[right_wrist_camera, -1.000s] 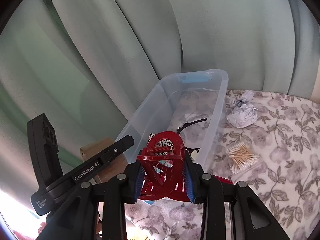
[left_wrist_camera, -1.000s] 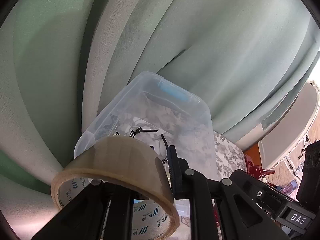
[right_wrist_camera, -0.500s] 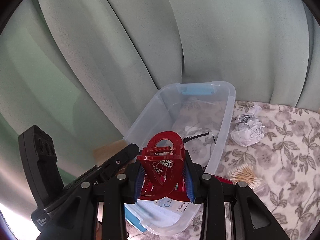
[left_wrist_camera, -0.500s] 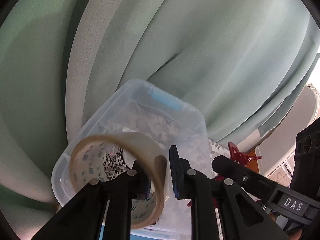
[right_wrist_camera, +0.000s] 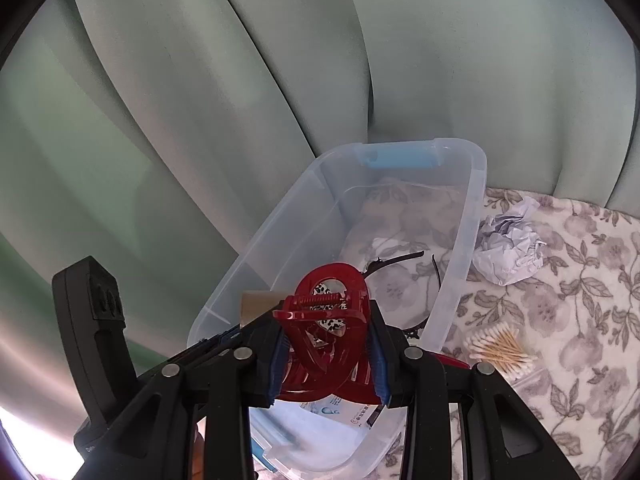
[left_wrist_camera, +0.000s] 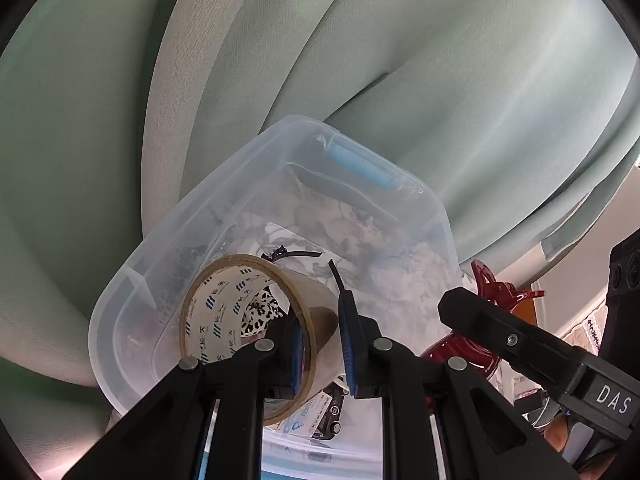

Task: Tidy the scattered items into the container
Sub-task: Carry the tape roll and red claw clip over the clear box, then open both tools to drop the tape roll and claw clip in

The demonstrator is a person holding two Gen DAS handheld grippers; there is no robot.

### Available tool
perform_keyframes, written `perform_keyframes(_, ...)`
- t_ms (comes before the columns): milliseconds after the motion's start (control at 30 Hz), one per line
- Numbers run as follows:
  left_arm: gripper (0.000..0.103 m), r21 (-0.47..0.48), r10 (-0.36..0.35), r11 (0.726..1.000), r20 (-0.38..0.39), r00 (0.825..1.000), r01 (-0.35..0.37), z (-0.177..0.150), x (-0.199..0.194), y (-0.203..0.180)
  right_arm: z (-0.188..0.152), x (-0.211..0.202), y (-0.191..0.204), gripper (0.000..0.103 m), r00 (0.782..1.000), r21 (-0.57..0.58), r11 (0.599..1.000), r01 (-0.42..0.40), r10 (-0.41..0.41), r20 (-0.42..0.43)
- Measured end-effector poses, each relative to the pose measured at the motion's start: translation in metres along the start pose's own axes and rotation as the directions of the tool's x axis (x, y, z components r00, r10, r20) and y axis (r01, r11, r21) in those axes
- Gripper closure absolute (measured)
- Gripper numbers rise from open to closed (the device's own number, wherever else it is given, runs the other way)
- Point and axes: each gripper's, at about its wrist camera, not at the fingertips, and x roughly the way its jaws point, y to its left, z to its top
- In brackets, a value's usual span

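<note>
Because both grippers hang over the same clear plastic container [right_wrist_camera: 460, 240] at once, the main risk I see is that they disturb each other. The left gripper [left_wrist_camera: 320, 344] has its jaws parted, with one finger inside the roll of brown tape [left_wrist_camera: 256, 320] and the other outside its wall. From this view I cannot say for sure if the tape is free or rests on the inner finger. If it hangs there, pulling the gripper away could drag the roll up or tip it against the wall of the box.

The right gripper [right_wrist_camera: 326, 354] is clamped on a red hair claw [right_wrist_camera: 324, 320], just above the near end of the container. If it is released from this place, the claw may fall on the tape or hit the left gripper's body, which crosses close below. The claw is hard and springy, so I judge that it could bounce over the low rim.

Inside the container lie a thin black headband [right_wrist_camera: 400, 260], a leopard-pattern piece [left_wrist_camera: 256, 312] seen through the roll, and some white packets [right_wrist_camera: 340, 408] at the near end. Outside, on the floral cloth [right_wrist_camera: 580, 320], a crumpled paper ball [right_wrist_camera: 508, 248] sits just beside the container wall, and a bag of cotton swabs [right_wrist_camera: 500, 348] lies near it.
</note>
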Motion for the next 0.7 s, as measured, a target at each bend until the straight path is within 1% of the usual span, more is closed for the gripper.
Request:
perform_keyframes(333,0.086,0.000,0.015,1.000,-0.016,1.000,-0.015,0.003,0.005,0.001,0.005,0.008,0.013,0.064,0.999,-0.059,0.997,0.047,-0.047,0.004)
perform_keyframes(433,0.084,-0.008,0.013,1.000,-0.022,1.000,-0.013,0.002,-0.001,0.002,0.005,0.010,0.017,0.063,0.999,-0.066,0.997,0.043,-0.043,-0.002)
perform_keyframes(567,0.077,-0.004,0.014,1.000,-0.026,1.000,-0.014,0.000,-0.003,-0.001,0.004,0.009,0.021,0.062,0.998,-0.089,0.995,0.056,-0.056,0.001)
perform_keyframes(700,0.069,0.007,0.016,1.000,-0.028,0.999,-0.016,-0.003,-0.007,-0.007,0.003,0.003,0.023,0.053,0.998,-0.093,0.994,0.060,-0.059,0.011)
